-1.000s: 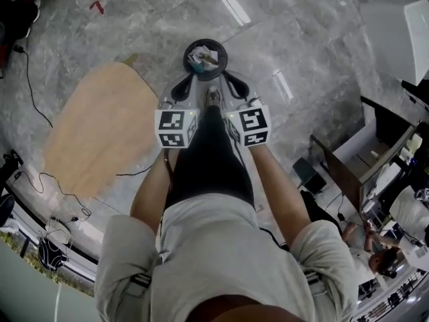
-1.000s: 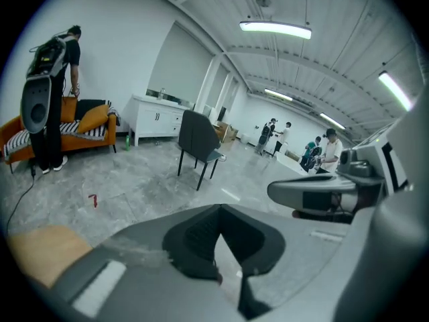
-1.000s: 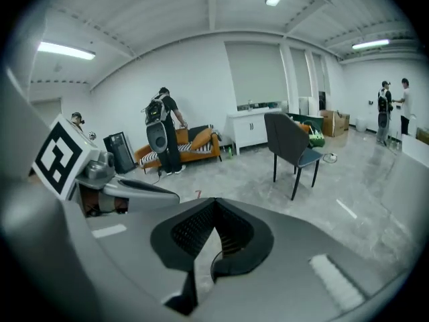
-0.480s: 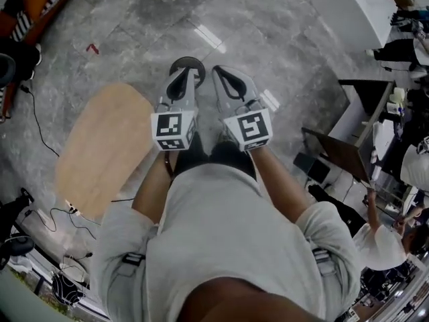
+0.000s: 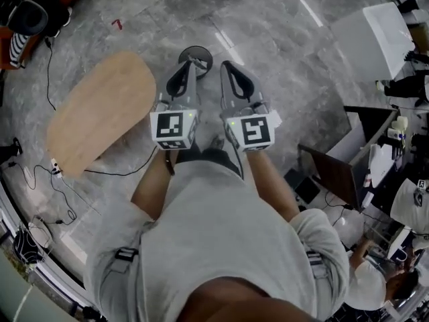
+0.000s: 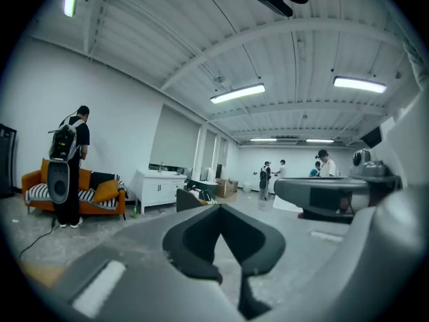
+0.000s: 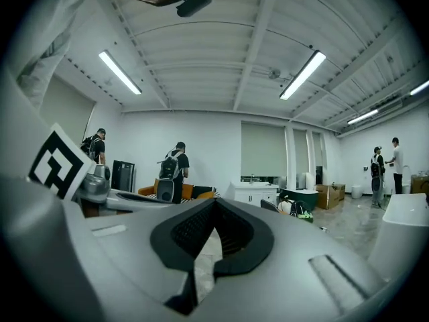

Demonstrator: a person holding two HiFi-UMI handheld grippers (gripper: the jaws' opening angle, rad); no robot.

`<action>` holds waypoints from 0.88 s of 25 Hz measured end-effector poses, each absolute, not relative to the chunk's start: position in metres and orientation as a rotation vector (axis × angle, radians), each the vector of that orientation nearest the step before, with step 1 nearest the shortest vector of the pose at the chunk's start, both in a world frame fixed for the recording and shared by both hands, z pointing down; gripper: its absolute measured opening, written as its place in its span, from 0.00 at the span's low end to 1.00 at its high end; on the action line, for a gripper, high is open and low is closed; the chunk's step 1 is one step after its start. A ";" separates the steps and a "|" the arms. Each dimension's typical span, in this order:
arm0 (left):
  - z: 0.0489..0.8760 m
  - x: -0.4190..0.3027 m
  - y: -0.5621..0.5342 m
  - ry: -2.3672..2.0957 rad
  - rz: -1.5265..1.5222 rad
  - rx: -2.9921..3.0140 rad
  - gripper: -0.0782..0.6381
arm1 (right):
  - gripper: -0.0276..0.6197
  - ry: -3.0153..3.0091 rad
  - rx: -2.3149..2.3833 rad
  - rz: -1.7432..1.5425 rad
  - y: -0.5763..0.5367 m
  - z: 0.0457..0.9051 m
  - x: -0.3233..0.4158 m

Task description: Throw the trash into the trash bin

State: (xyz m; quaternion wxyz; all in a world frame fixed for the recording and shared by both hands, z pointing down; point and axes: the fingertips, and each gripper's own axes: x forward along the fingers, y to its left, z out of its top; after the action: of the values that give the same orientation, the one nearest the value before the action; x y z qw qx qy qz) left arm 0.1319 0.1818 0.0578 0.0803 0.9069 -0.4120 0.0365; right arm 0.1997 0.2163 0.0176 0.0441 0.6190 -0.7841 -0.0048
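the trash bin is small, round and dark-rimmed. it stands on the grey marble floor straight ahead of us, and the tip of our left gripper hides its near edge. we cannot make out what lies inside it. our right gripper is just beside the left, and both point out over the floor. in the two gripper views each pair of jaws is pressed together at the tips with nothing between them, and only floor shows through the gap behind. a tan oval tabletop sits off to the left.
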 end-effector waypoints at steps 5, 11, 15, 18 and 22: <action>0.038 0.101 0.212 -1.243 0.063 2.706 0.13 | 0.05 -2.429 1.876 -0.021 0.235 0.004 0.169; 0.019 0.085 0.221 -1.217 0.000 2.768 0.13 | 0.05 -2.421 1.844 -0.092 0.243 -0.018 0.143; 0.024 0.070 0.220 -1.216 0.009 2.763 0.13 | 0.05 -2.401 1.843 -0.086 0.243 -0.018 0.127; 0.025 0.058 0.220 -1.207 0.020 2.770 0.13 | 0.05 -2.403 1.830 -0.067 0.241 -0.012 0.110; 0.028 0.043 0.208 -1.197 0.031 2.782 0.13 | 0.05 -2.403 1.833 -0.049 0.228 -0.004 0.094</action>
State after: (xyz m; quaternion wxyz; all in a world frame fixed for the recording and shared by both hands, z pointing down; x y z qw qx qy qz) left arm 0.0430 0.2083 0.0283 0.0562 0.9171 -0.3946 0.0104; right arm 0.0938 0.2275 -0.0041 0.0596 0.6052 -0.7936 -0.0161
